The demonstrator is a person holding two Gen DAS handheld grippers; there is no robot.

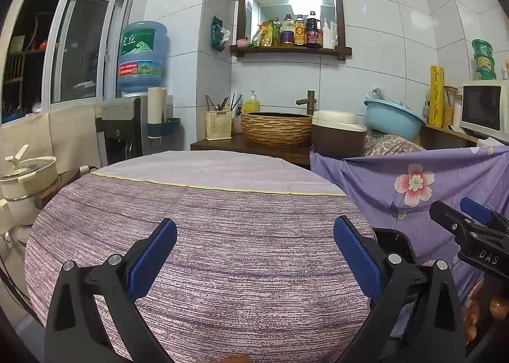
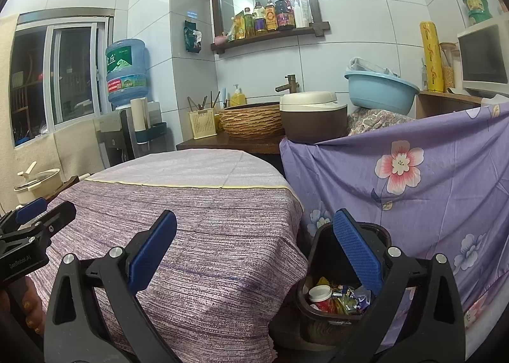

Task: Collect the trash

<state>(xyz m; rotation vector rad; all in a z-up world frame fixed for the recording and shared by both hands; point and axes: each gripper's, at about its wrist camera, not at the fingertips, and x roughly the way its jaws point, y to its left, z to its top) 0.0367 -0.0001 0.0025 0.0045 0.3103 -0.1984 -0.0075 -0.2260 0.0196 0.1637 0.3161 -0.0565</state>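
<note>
A dark trash bin (image 2: 313, 270) stands on the floor at the table's right side, holding wrappers and a white-lidded cup (image 2: 319, 293); its rim also shows in the left wrist view (image 1: 393, 240). My left gripper (image 1: 254, 255) is open and empty above the purple striped tablecloth (image 1: 222, 236). My right gripper (image 2: 254, 251) is open and empty, its right finger over the bin, its left over the table edge (image 2: 270, 261). Each gripper shows in the other's view: the right one (image 1: 470, 229), the left one (image 2: 35, 223).
A purple floral sheet (image 2: 413, 188) hangs to the right of the bin. Behind the table is a counter with a woven basin (image 2: 251, 121), rice cooker (image 2: 313, 118) and blue basin (image 2: 380, 89). A water dispenser (image 2: 125, 77) and a pot (image 2: 38, 185) stand at left.
</note>
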